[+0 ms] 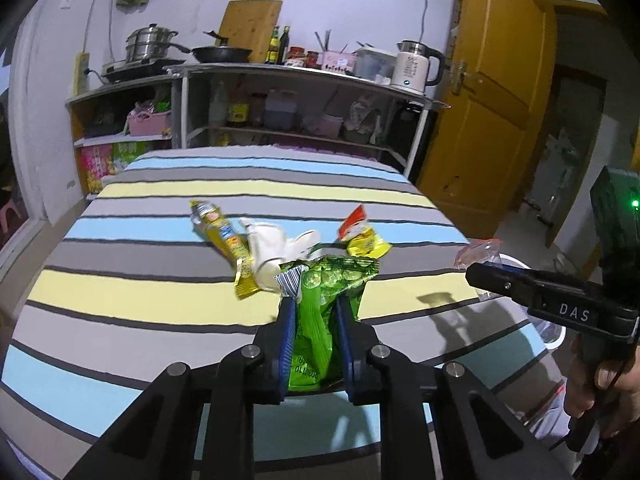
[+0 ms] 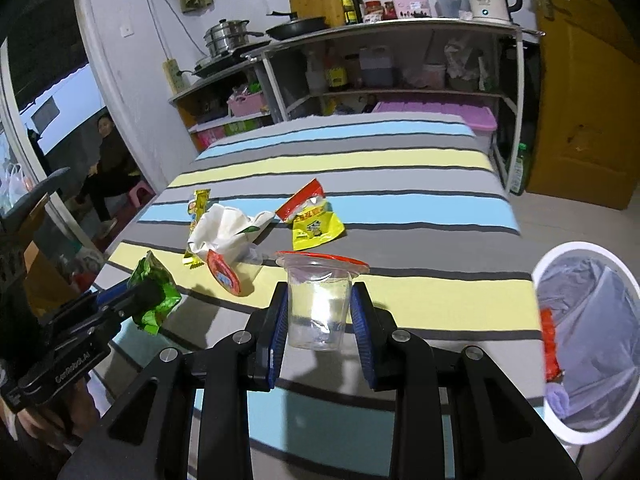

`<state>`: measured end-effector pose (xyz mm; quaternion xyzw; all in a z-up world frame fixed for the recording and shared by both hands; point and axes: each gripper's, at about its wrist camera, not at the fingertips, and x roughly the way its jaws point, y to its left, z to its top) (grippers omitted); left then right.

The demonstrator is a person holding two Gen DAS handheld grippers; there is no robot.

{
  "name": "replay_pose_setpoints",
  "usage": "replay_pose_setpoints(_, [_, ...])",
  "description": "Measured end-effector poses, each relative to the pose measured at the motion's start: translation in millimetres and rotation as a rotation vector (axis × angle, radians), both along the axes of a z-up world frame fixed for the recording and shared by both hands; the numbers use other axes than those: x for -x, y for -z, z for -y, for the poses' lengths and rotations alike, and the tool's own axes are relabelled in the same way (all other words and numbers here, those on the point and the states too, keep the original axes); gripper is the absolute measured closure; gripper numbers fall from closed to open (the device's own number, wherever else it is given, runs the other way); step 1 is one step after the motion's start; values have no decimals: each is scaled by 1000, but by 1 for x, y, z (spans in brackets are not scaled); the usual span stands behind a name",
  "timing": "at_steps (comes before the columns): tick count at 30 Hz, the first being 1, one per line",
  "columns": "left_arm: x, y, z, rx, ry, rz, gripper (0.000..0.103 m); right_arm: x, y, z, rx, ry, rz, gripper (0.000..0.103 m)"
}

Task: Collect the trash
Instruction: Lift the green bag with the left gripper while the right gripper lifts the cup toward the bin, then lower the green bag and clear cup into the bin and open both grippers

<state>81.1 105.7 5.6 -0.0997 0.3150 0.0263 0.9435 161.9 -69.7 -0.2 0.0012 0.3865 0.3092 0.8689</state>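
Striped bedcover (image 2: 360, 160) carries loose wrappers mid-bed. Left gripper (image 1: 316, 300) pinches the green snack bag (image 1: 320, 304), light and crinkly; right gripper (image 2: 320, 308) clamps the clear plastic cup (image 2: 318, 304), thin, easily crushed, near the bin (image 2: 592, 432) off the right edge.

This is looking like a lived-in room of a home, with a kitchen corner sharing space with a bed. A bed under a striped blue, yellow and grey sheet (image 1: 160, 292) is filling the foreground — behind it a grey open shelving unit (image 1: 304, 76) is carrying a stacked steel steamer pot (image 1: 150, 42), a black frying pan (image 1: 222, 54), a wooden cutting board (image 1: 250, 24) and a white electric kettle (image 1: 416, 66). An orange wooden door (image 1: 492, 92) is standing open, and a white plastic-lined waste bin (image 2: 588, 344) is sitting beside the bed.
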Motion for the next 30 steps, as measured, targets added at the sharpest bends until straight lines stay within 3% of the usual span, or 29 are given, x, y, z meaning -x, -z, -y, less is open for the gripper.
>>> replay_pose_setpoints(30, [-37,-33,111,-12,229,50,85,12,-24,104,-40,158,62,71])
